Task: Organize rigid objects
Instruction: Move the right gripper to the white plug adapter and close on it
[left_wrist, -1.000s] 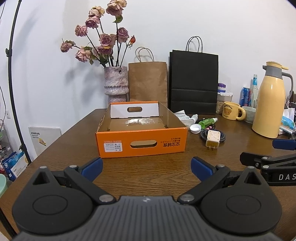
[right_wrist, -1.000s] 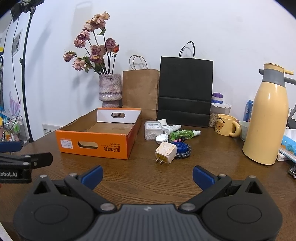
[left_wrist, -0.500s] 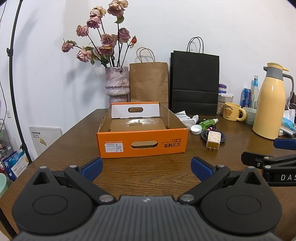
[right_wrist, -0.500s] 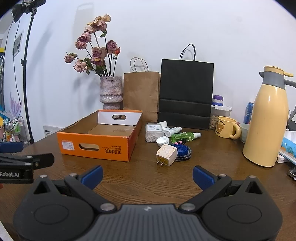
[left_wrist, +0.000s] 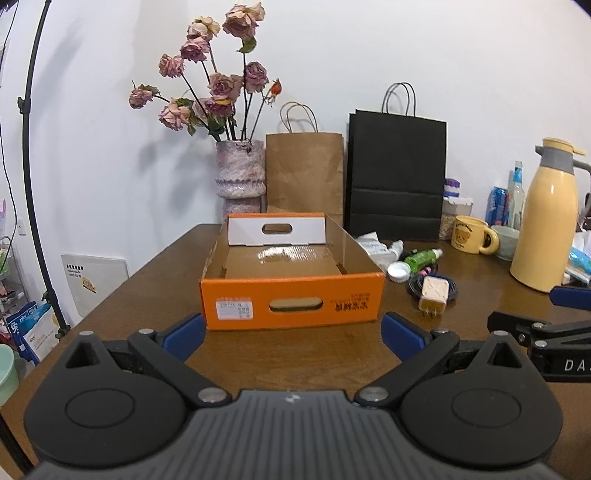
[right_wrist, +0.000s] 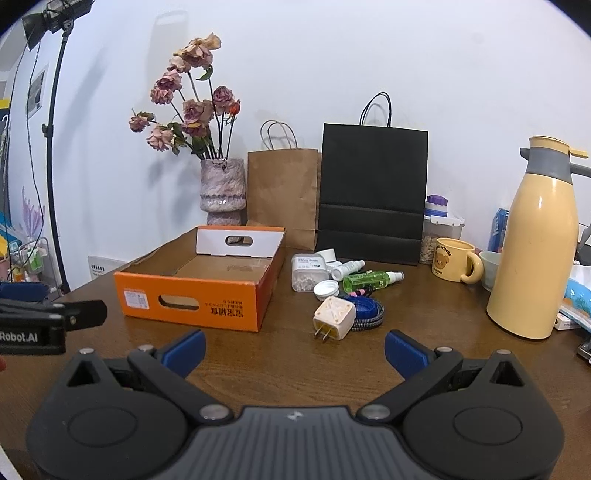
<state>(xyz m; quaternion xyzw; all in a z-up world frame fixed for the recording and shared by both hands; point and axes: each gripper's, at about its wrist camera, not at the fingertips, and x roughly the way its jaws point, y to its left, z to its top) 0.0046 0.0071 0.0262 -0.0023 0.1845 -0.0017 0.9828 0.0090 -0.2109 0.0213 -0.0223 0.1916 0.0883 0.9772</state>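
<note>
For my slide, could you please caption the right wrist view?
Open right gripper faces a charger beside the empty orange box.

Near table strip: bare wood of the table (right_wrist: 288, 365) is lying open between both wide-open grippers and the box (left_wrist: 291, 302).
Box top: standing open, floor bare.
Right of box: charger (right_wrist: 334, 317), cable (right_wrist: 367, 310), cap (right_wrist: 326, 288), bottles (right_wrist: 371, 278) are crowding together.
Back edge: vase (left_wrist: 241, 173), paper bags (right_wrist: 373, 192) are blocking it.
Far right: thermos (right_wrist: 532, 251) and mug (right_wrist: 452, 260) are standing in the way.
</note>
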